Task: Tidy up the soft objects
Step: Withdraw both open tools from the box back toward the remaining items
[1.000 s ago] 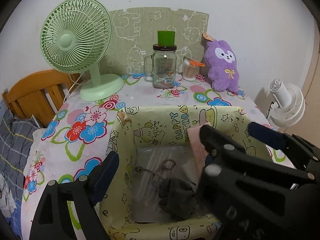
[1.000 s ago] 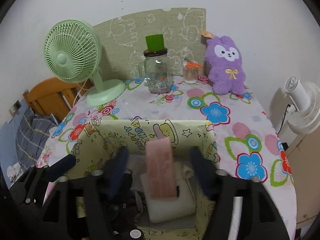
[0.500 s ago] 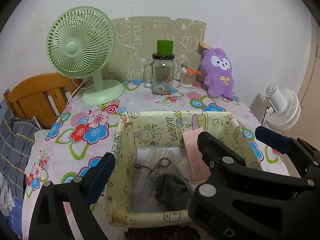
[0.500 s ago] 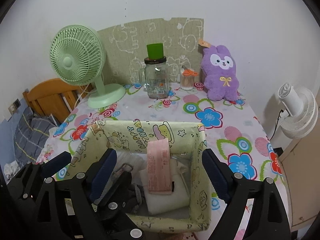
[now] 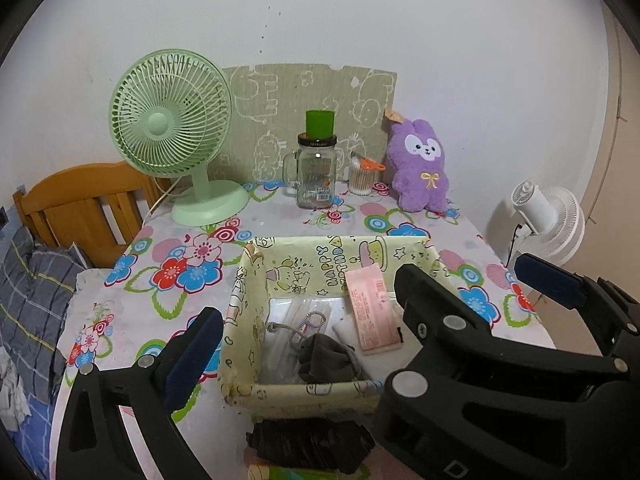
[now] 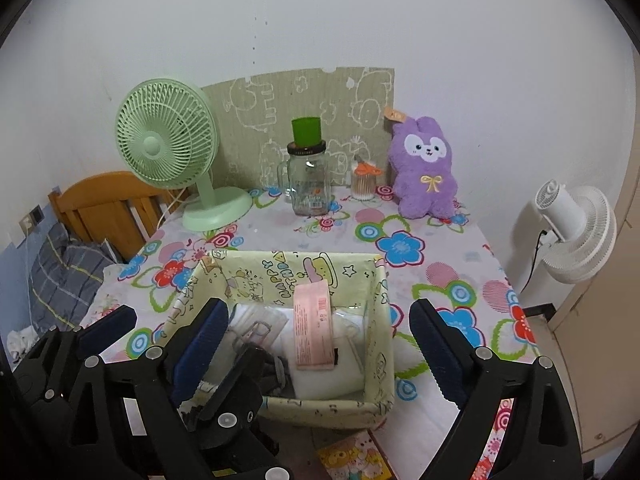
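The yellow cartoon-print box (image 5: 320,394) sits near the 6 o'clock edge of the flowered bench (image 5: 132,292); inside it, a pink packet (image 5: 372,312) leans against the far wall toward 1 o'clock, a dark grey cloth pouch (image 5: 324,362) with a cord lies at the 6 o'clock side, clear plastic wrappers (image 5: 298,314) lie at the centre, and a white folded pad (image 6: 332,376) lies under the packet; the left tool (image 5: 312,328) hangs above the box with its jaws spread wide, one finger at 8 o'clock outside the box wall, the other over the 3 o'clock side, holding nothing; the right tool (image 6: 320,340) likewise stands wide open and empty, its fingers straddling the box from 9 o'clock to 3 o'clock; a black object (image 5: 308,444) lies on the bench just outside the box's near wall at 6 o'clock; a colourful small card (image 6: 354,458) lies there too; at 12 o'clock stand a glass jar (image 5: 316,178) with a green cup (image 5: 320,124) on its lid, a cotton swab holder (image 5: 362,176) just beside it, and a purple plush rabbit (image 5: 422,164) at 1 o'clock, upright against the wall; a green desk fan (image 5: 172,128) stands at 10 o'clock; a white fan (image 5: 548,224) stands off the bench at 3 o'clock; a wooden bed frame (image 5: 80,204) shows at 9 o'clock.
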Tool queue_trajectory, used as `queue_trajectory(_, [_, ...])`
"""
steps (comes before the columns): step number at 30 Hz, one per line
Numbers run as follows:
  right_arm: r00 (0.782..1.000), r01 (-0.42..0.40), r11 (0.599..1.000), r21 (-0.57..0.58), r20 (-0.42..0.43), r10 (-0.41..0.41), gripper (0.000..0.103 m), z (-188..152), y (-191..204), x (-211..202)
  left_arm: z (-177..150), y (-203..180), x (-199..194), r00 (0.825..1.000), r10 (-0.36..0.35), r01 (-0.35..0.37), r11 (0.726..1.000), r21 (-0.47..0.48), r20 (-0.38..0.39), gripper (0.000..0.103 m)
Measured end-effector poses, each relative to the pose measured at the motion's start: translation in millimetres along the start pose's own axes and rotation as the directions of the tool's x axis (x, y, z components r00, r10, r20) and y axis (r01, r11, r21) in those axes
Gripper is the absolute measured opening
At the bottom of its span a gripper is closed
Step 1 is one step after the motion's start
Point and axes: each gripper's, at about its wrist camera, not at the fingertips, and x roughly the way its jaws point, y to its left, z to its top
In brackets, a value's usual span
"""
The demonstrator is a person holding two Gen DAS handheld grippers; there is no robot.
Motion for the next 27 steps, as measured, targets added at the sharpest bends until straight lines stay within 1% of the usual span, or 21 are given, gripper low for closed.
queue_trajectory(16, [0.998,0.004,1.000,-0.004,0.060,-0.004,0.094,-14,-2,-50,-14,-11,-44,0.999,-0.004,0.004,1.000,0.005,0.052,0.103])
queue_trajectory(27, [0.997,0.003,1.000,-0.009,0.074,-0.002,0.094,-31,-5,-75,-32,-19,-63,0.998,-0.002,0.002,1.000,0.001,0.061,0.103])
